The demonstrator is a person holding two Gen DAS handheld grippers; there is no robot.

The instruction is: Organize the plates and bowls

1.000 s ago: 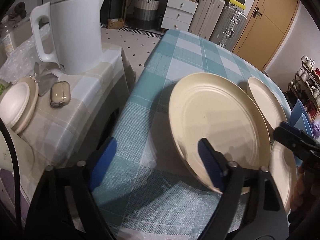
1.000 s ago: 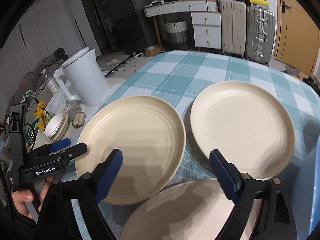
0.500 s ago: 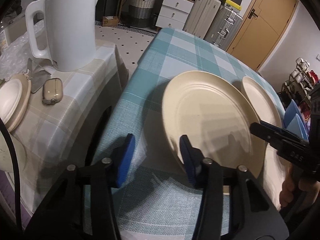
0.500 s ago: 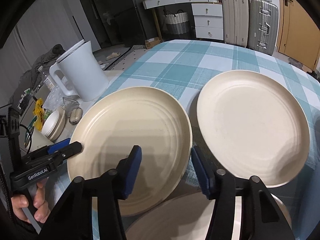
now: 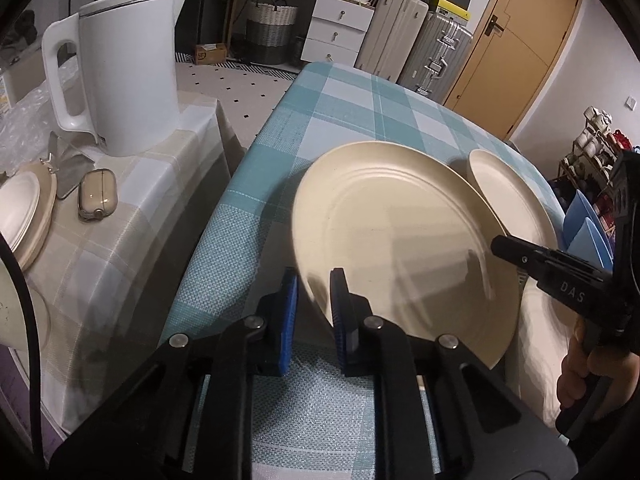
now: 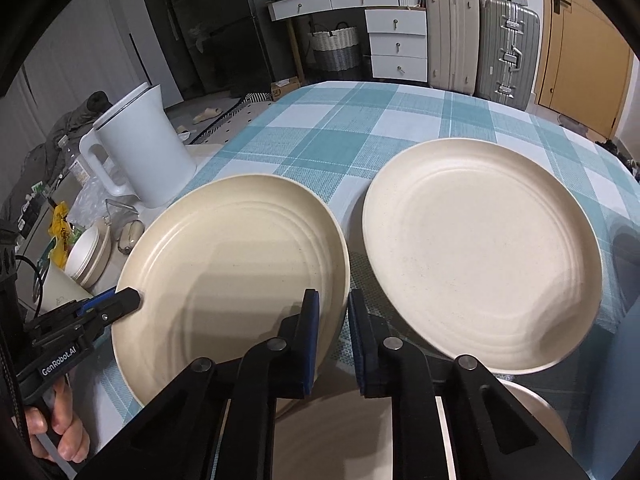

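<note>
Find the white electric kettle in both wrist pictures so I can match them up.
Left wrist view: the white kettle stands upper left, on the beige checked side table.
Right wrist view: the kettle is at middle left, beyond the table's edge.
Shared landmark: the ridged cream plate, clamped at opposite rims by both grippers.

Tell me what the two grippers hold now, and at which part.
Both grip the same round cream plate with ridged rings by its rim: the left gripper at its left edge, the right gripper at its right edge.
</note>
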